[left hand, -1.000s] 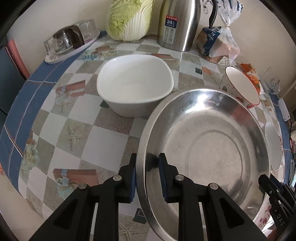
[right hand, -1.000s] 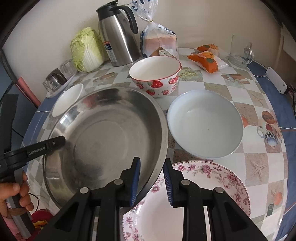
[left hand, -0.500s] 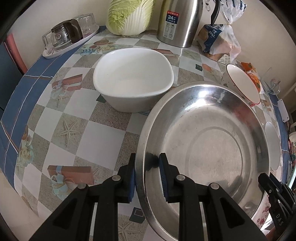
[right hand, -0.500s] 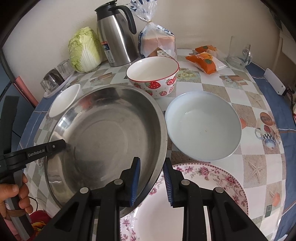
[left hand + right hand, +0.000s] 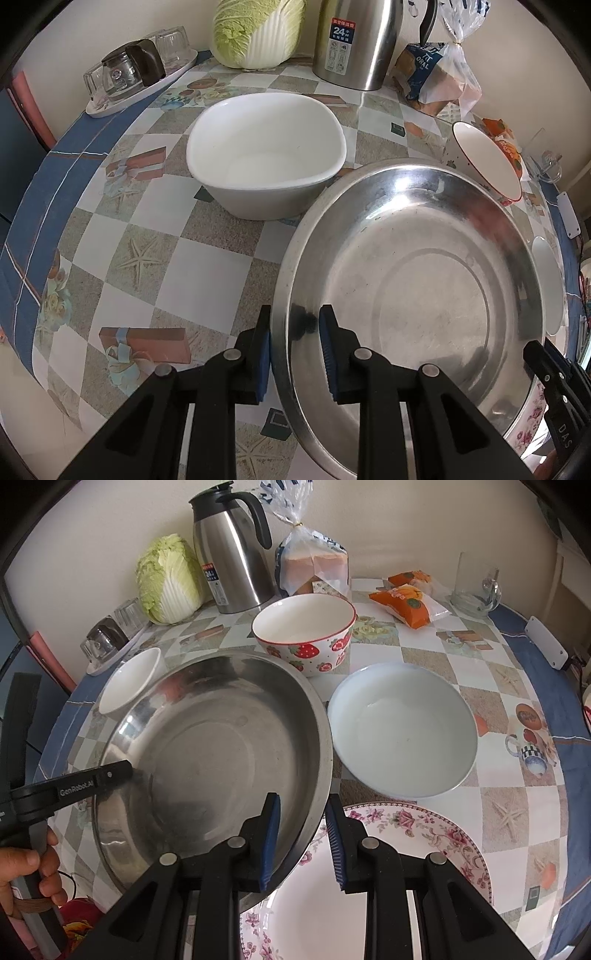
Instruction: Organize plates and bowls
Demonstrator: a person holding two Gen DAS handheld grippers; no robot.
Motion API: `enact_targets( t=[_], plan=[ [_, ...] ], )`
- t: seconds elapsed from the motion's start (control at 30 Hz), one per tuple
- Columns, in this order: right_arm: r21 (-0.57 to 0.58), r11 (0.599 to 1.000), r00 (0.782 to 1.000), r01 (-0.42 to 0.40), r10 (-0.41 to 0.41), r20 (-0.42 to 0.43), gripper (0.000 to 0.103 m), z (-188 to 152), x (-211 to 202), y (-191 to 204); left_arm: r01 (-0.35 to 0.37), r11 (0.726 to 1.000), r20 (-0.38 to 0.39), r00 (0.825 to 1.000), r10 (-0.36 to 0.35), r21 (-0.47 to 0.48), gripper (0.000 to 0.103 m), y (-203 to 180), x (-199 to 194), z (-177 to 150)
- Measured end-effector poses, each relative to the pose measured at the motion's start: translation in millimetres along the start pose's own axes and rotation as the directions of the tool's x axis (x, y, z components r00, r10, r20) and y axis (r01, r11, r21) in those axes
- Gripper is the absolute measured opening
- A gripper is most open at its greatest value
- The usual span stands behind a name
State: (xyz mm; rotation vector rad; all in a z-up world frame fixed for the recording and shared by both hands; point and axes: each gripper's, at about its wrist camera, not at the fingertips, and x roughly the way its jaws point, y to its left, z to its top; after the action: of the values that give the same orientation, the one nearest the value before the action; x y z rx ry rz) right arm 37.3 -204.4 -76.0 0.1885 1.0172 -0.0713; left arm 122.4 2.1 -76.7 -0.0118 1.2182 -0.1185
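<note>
A large steel basin is held between both grippers above the table. My left gripper is shut on its left rim. My right gripper straddles its right rim, one finger inside and one outside, with a small gap showing. A white square bowl sits left of the basin. A strawberry bowl stands behind it. A pale round bowl and a floral plate lie to the right; the basin overlaps the plate's left edge.
At the back stand a cabbage, a steel thermos jug, a bread bag, orange snack packets and a glass. A tray of glasses sits back left. The table edge is near on the left.
The basin and both grippers have shifted slightly toward the near left, away from the back items. Both grips look unchanged.
</note>
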Motion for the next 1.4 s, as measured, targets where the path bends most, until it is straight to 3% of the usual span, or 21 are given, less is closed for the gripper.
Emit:
enact_targets(
  t=[0.33,0.43,0.47,0.5,0.63,0.73,0.9,1.07,1.13,1.4],
  plan=[
    [0.010,1.000,0.999,0.012,-0.012,0.034,0.027,1,-15,0,-0.022,1.000,0.055,0.998,0.021,0.009,0.035,-2,-19,1],
    [0.013,1.000,0.999,0.015,-0.016,0.045,0.042,1,-19,0,-0.024,1.000,0.068,0.997,0.023,0.017,0.047,-3,-26,0],
    [0.015,1.000,0.999,0.018,-0.019,0.049,0.053,1,-20,0,-0.024,0.999,0.072,0.997,0.023,0.022,0.050,-4,-28,0],
    [0.018,1.000,0.998,0.022,-0.023,0.057,0.058,2,-22,-1,-0.028,0.999,0.077,0.997,0.025,0.025,0.053,-5,-30,0],
    [0.021,1.000,0.998,0.021,-0.022,0.058,0.063,3,-23,-1,-0.022,0.999,0.082,0.996,0.019,0.036,0.060,-8,-35,-1],
    [0.022,1.000,0.998,0.019,-0.021,0.060,0.072,3,-24,-2,-0.019,0.999,0.088,0.996,0.015,0.047,0.072,-10,-38,-2],
    [0.027,0.999,0.997,0.020,-0.022,0.070,0.092,1,-27,-3,-0.021,0.998,0.100,0.995,0.016,0.053,0.080,-11,-42,-4],
    [0.036,0.999,0.997,0.022,-0.025,0.067,0.102,-1,-29,-5,-0.024,0.998,0.107,0.994,0.018,0.052,0.087,-11,-45,-8],
    [0.040,0.999,0.998,0.015,-0.018,0.067,0.103,-2,-31,-6,-0.020,0.999,0.119,0.993,0.014,0.050,0.093,-11,-47,-10],
    [0.081,0.997,0.996,0.001,-0.008,0.086,0.103,-10,-45,-17,0.039,0.998,0.162,0.986,-0.045,0.042,0.094,-18,-68,-22]
  ],
)
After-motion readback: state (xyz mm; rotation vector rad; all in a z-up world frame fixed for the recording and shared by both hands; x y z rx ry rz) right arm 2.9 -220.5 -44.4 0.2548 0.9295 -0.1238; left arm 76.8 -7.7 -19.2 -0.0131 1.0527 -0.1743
